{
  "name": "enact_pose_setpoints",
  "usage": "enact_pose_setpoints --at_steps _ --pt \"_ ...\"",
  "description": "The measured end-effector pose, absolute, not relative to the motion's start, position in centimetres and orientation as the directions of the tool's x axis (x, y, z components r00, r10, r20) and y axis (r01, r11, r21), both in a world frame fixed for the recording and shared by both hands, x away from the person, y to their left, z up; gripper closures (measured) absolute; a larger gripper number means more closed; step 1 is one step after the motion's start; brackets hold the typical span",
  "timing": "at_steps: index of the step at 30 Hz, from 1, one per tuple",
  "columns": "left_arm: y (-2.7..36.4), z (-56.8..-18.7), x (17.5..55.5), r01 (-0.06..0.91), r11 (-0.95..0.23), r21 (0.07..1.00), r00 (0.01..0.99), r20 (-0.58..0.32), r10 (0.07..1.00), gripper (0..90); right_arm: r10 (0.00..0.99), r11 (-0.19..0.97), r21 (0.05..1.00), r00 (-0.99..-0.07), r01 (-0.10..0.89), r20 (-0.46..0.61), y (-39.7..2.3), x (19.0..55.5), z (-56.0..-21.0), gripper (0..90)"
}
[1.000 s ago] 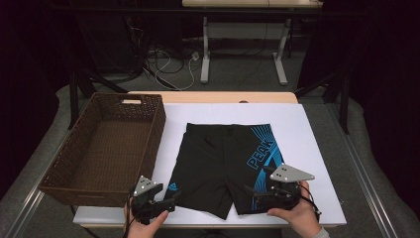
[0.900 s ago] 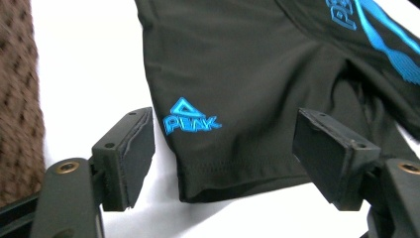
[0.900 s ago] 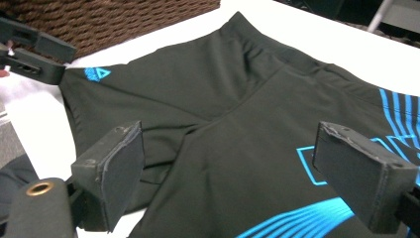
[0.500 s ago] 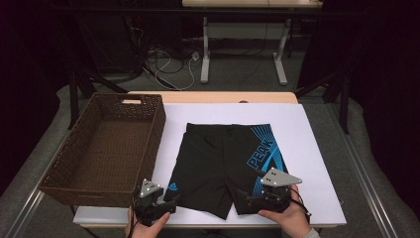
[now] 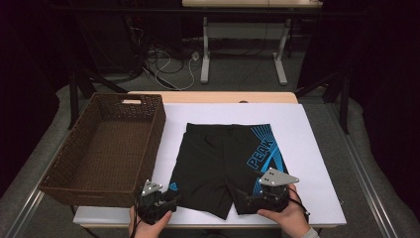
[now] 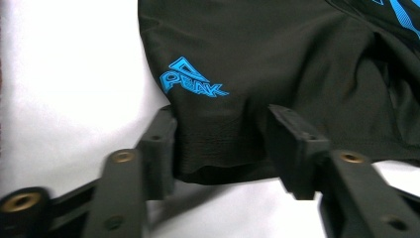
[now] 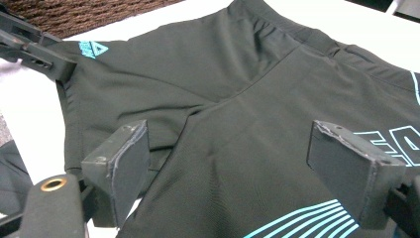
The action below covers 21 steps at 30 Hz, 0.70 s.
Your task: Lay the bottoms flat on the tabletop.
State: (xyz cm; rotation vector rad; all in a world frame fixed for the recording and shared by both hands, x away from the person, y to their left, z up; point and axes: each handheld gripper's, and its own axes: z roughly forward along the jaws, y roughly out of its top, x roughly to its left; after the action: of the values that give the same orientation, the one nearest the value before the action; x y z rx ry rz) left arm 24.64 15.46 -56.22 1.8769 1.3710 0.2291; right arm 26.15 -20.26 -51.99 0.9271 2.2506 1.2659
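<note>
High view: black swim shorts [image 5: 225, 163] lie flat on the white table [image 5: 317, 148], a wicker basket [image 5: 106, 148] at their 9 o'clock. The left gripper [image 5: 171, 198] and right gripper [image 5: 247, 198] sit at the two leg hems, at 6 o'clock.

Left gripper view: its jaws have just been closing around the hem, fabric puckering between them, not yet pinched.

Right gripper view: its jaws stand wide over the other leg. The cloth looks light, limp and slick; each hem is the best hold.

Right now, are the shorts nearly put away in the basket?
Not yet. The shorts lie flat on the white table. The left gripper has just been closing, with one leg hem between its jaws; the right gripper stands open over the other leg. Probably still to come: gripping, folding, moving them. The basket holds nothing.
</note>
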Motion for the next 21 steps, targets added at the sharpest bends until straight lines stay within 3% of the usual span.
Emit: enact_pose_setpoints --at_steps 8,21 --pt "15.6 -56.0 25.0 0.744 -0.132 0.655 0.406 -0.286 0.868 82.5 0.715 0.365 0.861 -0.699 0.354 -0.016 -20.2 26.6 -51.8 17.9" --pt "14.5 -54.6 24.2 0.674 -0.206 0.71 0.507 -0.242 0.827 85.3 0.706 0.372 0.86 -0.708 0.349 -0.018 -17.9 29.2 -50.1 22.7"
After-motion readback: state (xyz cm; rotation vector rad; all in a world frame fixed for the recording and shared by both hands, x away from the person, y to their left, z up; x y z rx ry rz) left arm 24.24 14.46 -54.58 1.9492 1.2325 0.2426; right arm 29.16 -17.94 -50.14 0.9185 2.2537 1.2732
